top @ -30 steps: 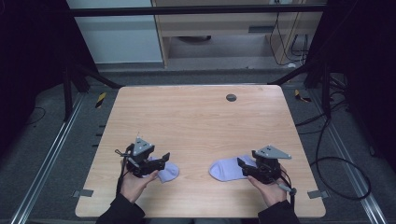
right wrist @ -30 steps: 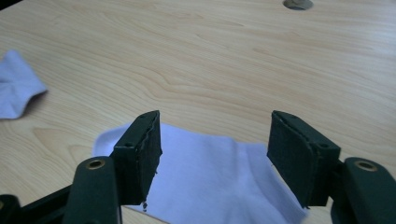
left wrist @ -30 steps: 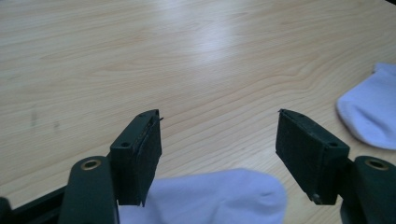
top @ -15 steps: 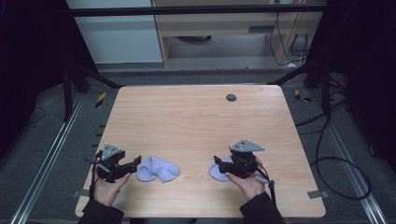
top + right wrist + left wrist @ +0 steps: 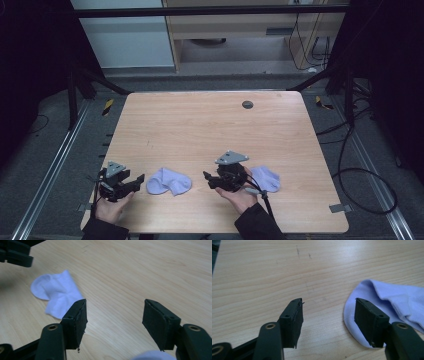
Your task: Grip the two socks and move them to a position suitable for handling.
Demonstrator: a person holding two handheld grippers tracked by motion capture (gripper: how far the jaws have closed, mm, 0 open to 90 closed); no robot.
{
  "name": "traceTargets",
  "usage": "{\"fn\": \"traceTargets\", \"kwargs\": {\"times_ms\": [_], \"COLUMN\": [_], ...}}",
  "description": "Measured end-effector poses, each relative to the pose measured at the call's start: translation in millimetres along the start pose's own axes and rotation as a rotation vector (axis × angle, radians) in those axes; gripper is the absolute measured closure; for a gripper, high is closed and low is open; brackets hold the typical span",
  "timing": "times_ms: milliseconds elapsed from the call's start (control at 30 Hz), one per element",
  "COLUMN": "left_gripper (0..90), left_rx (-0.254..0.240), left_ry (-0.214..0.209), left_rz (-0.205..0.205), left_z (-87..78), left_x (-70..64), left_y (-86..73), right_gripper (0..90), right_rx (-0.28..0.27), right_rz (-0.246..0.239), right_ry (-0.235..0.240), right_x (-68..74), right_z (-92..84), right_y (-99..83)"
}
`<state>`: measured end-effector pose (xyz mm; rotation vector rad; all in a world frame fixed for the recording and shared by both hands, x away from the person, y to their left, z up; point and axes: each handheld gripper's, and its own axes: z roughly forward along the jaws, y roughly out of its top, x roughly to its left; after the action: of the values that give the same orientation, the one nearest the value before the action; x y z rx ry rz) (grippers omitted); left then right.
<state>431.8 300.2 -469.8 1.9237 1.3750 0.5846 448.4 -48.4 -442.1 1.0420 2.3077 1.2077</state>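
Your left gripper [image 5: 137, 181] sat just to the left of the left sock [image 5: 169, 181]. Its jaws were wide and had just been closing, with only the sock's rounded edge reaching into the gap and no pad pressing on it. To do this well, I'd say you needed to slide one jaw low along the wood under that edge and bite a fold, not a single thin layer.

Your right gripper [image 5: 207, 180] hovered on the other side of the left sock, pointing at it. Its jaws were wide too and had also just been closing, over bare wood. You'd want to close on the cloth, not the air, so carry it nearer first.

The left sock was soft lavender knit, finely ribbed, short and ankle-cut, lying limp and folded on itself with a rounded end; it would likely bunch and drag rather than lift flat. The right sock [image 5: 266, 178], same colour and weave, lay farther from the left sock than your right gripper, beside your hand.

The table [image 5: 200, 125] under the left sock was smooth pale wood grain, faintly scuffed, so cloth should slide easily.
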Motion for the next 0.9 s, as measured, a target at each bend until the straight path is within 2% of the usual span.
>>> {"fn": "traceTargets", "kwargs": {"times_ms": [200,467,767,900], "left_gripper": [45.7,52.0,61.3,66.5], "left_rx": [0.025,0.075,0.110,0.128], "left_ry": [-0.014,-0.031,-0.054,-0.065], "left_rz": [0.024,0.051,0.042,0.037], "left_z": [2.7,11.4,19.5,22.3], "left_x": [-5.6,-13.3,-15.3,-15.6], "left_y": [-1.4,-3.8,-4.0,-3.9], "right_gripper": [48.5,56.0,59.7,61.2], "right_rx": [0.029,0.054,0.093,0.118], "right_rz": [-0.051,-0.084,-0.097,-0.123], "right_ry": [0.047,0.090,0.125,0.139], "right_x": [24.0,47.4,65.7,73.1], "right_z": [20.6,43.4,64.9,74.5], "right_y": [6.5,7.3,1.0,-2.4]}}
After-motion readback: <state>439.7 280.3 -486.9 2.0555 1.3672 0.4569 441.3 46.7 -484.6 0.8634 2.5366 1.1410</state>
